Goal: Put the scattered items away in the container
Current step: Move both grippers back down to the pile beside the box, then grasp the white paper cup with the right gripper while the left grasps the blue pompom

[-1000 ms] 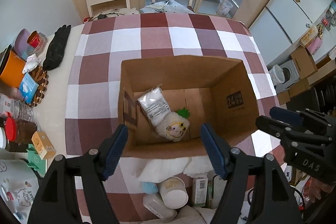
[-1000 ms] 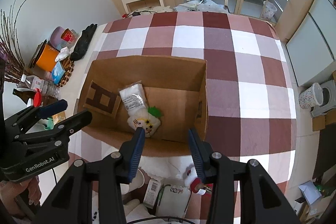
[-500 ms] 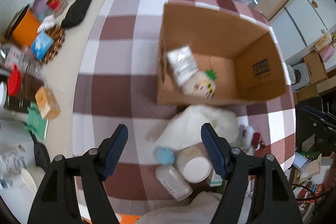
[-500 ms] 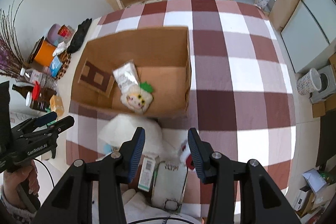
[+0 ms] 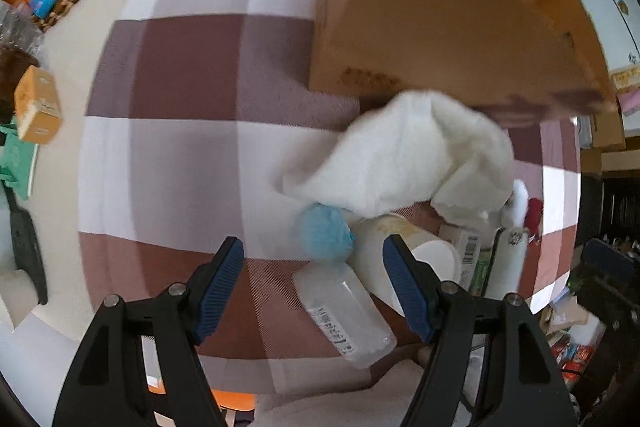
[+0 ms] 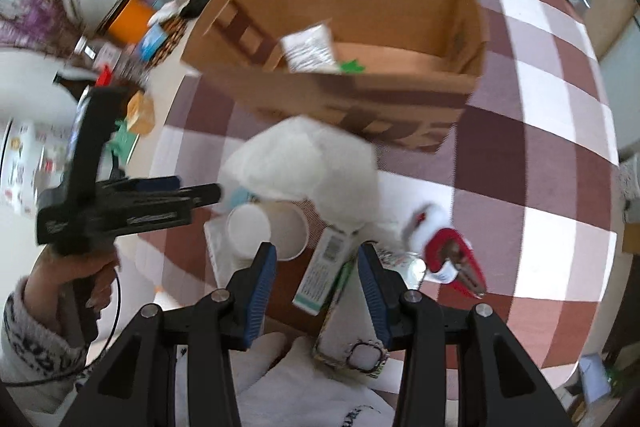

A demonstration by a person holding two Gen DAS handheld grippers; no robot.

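The left gripper (image 5: 312, 279) is held open above a clear bottle (image 5: 344, 311), with nothing gripped. The right gripper (image 6: 316, 279) is open too, above a small carton (image 6: 324, 267). A white cloth (image 6: 308, 167), a cup (image 6: 286, 227) and a red toy (image 6: 452, 255) are piled just before the box (image 6: 360, 95).
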